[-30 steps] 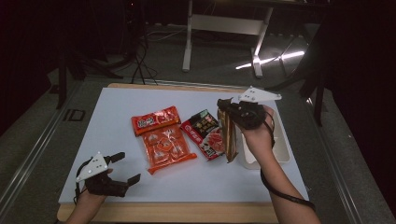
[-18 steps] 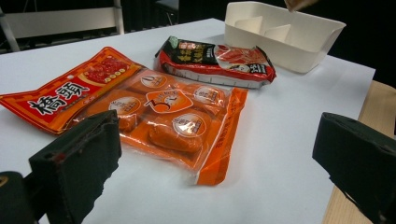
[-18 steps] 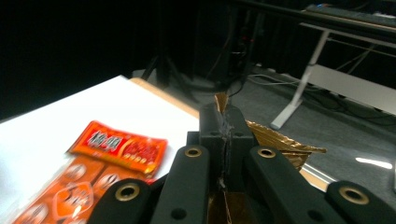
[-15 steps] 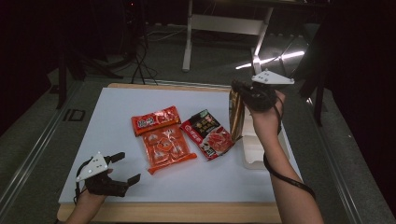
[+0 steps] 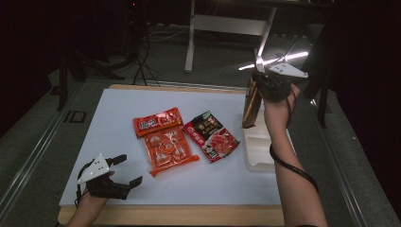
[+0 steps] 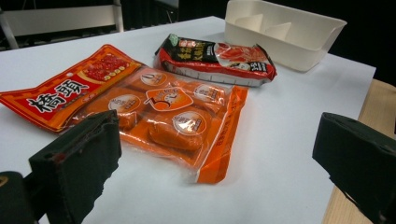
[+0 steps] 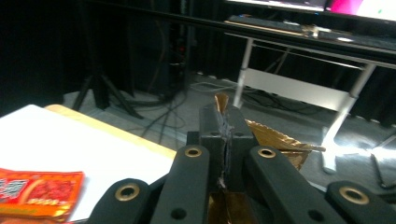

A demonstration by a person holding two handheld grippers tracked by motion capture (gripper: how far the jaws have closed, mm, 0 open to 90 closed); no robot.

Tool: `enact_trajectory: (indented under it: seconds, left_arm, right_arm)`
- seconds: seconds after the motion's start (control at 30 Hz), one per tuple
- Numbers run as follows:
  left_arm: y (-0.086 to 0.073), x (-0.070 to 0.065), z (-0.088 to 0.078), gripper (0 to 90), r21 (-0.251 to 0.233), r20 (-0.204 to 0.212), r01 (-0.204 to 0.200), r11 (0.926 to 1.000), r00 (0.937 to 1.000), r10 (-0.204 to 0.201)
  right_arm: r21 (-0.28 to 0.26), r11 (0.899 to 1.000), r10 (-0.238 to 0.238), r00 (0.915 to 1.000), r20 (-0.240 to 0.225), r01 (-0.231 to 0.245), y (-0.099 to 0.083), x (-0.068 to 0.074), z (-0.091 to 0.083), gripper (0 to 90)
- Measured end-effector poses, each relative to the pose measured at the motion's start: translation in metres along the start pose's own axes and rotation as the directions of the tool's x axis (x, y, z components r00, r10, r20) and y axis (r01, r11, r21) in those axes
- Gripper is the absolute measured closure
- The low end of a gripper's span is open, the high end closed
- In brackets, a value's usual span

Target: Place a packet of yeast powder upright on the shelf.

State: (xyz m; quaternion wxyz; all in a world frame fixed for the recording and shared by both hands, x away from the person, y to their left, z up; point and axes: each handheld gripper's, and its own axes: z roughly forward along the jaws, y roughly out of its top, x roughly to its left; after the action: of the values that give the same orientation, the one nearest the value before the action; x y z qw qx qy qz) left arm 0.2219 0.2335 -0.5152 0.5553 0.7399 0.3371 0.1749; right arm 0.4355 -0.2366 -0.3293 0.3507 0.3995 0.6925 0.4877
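Gold packet (image 5: 250,106) hung pinched in the right gripper (image 5: 259,78) above the white tray (image 5: 257,153); left gripper (image 5: 128,171) rested wide, well apart from it.

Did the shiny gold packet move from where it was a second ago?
Yes. The shiny gold foil packet, pinched in the right gripper, has gone up and toward the table's far edge, away from the white plastic tray it hung low over before.

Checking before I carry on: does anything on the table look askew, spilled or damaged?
Nothing spilled or torn. The right gripper holds a gold packet hanging above the white tray; the three snack packs lie flat, one orange pack overlapping the red one.
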Motion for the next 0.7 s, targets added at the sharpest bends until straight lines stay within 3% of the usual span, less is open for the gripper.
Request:
enact_trajectory:
  seconds: [0.07,0.1,0.13,0.43,0.7]
  left_arm:
    - [0.0,0.0,0.0,1.7,0.0,0.0,-0.001,1.0,1.0,0.001]
    - [0.0,0.0,-0.001,1.7,-0.005,-0.001,0.001,1.0,1.0,-0.001]
    - [0.0,0.0,-0.001,1.7,-0.006,-0.003,0.001,1.0,1.0,-0.001]
    - [0.0,0.001,-0.002,1.7,-0.006,-0.008,0.002,1.0,1.0,-0.002]
    - [0.0,0.001,-0.004,1.7,-0.015,-0.005,0.01,0.9998,0.9999,-0.01]
  right_arm:
    - [0.004,1.0,0.001,0.9999,0.01,-0.001,-0.001,-0.002,0.002,89.0]
    - [0.004,1.0,-0.006,0.9986,0.053,0.006,-0.006,-0.008,0.009,89.0]
    - [0.001,1.0,-0.004,0.9981,0.062,0.004,-0.007,-0.01,0.011,89.0]
    - [-0.012,1.0,0.006,0.9947,0.103,-0.005,-0.011,-0.022,0.024,89.0]
    - [-0.012,1.0,0.017,0.9867,0.161,-0.015,-0.021,-0.034,0.043,88.9]
